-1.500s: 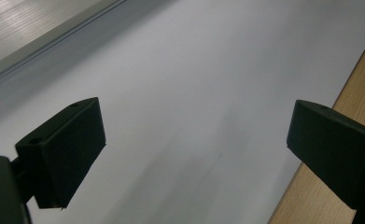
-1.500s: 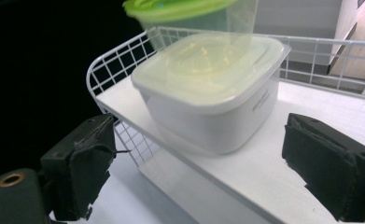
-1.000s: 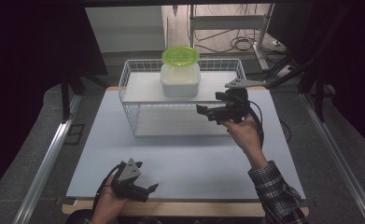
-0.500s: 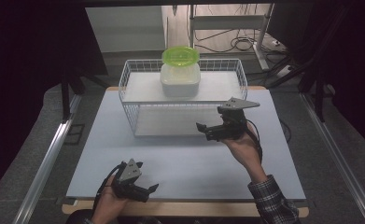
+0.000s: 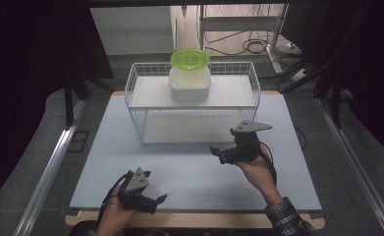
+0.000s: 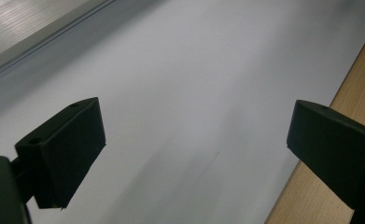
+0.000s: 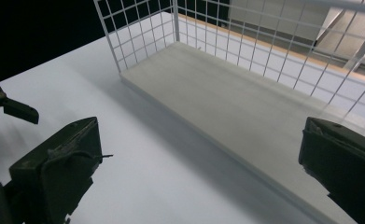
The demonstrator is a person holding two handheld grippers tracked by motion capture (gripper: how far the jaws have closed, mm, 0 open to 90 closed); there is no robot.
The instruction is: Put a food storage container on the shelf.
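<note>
A white tub (image 5: 189,84) with a green lid (image 5: 190,58) stands on the top shelf of a white wire rack (image 5: 139,101) at the back of the mat. My right gripper (image 5: 217,153) hangs open and empty in front of the rack's right half, jaws pointing left. From its own camera, the right gripper (image 7: 199,154) looks into the rack's bare lower shelf (image 7: 245,107). My left gripper (image 5: 155,187) rests open near the table's front edge, and the left gripper (image 6: 194,140) has nothing between its jaws.
A pale blue-grey mat (image 5: 189,167) covers the table, with a wooden table edge (image 6: 339,74) beside the left gripper. Metal rails (image 5: 49,167) run along both sides. Cables and a stand (image 5: 248,29) lie beyond the rack.
My right gripper has come down and back from beside the rack's top right toward the person, now low in front of the rack. The left gripper has stayed put.
</note>
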